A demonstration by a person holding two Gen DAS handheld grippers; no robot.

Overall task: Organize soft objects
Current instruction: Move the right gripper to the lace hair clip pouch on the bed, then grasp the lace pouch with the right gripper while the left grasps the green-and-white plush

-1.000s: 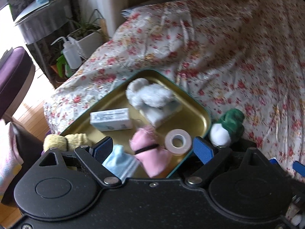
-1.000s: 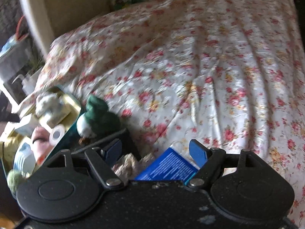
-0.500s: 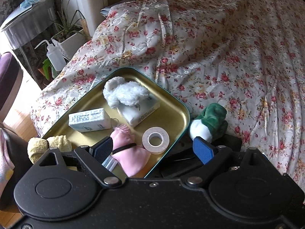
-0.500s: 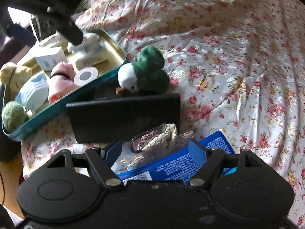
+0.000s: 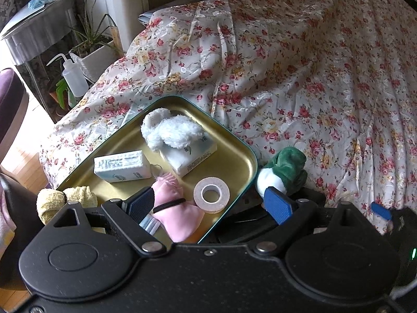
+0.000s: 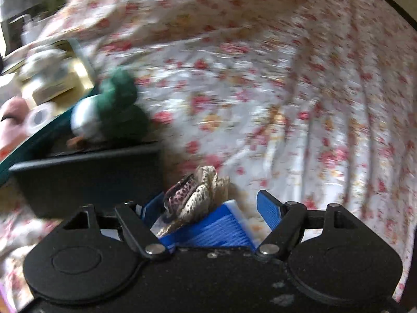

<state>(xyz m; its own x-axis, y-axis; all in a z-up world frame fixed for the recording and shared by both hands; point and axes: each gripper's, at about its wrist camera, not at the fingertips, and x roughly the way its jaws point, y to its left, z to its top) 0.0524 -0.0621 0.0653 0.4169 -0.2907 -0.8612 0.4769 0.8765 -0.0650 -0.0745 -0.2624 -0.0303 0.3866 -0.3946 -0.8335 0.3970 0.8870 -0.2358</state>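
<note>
We hold our left gripper (image 5: pixel 211 202) open and empty over the tray (image 5: pixel 243 148) where the soft things gather, while our right gripper (image 6: pixel 212 207), also spread, hovers at the crocheted cloth (image 6: pixel 198 195) lying on the bed (image 6: pixel 286 91) beside the green plush (image 6: pixel 112 107).

The left gripper (image 5: pixel 209 204) hung open above the near end of the gold tray (image 5: pixel 242 154), nothing between its blue pads. Under it lay a pink pouch (image 5: pixel 177 214), with a tape roll (image 5: pixel 211 195) just beside. Farther in, a white fluffy toy (image 5: pixel 172 131) rested on a tissue pack (image 5: pixel 194 157), a small white box (image 5: pixel 122 166) to their left. A green and white plush (image 5: pixel 282 170) sat outside the tray's right rim, on the floral bedspread (image 5: pixel 299 73). A yellow cloth (image 5: pixel 63 200) sat at the tray's near left corner.
</note>
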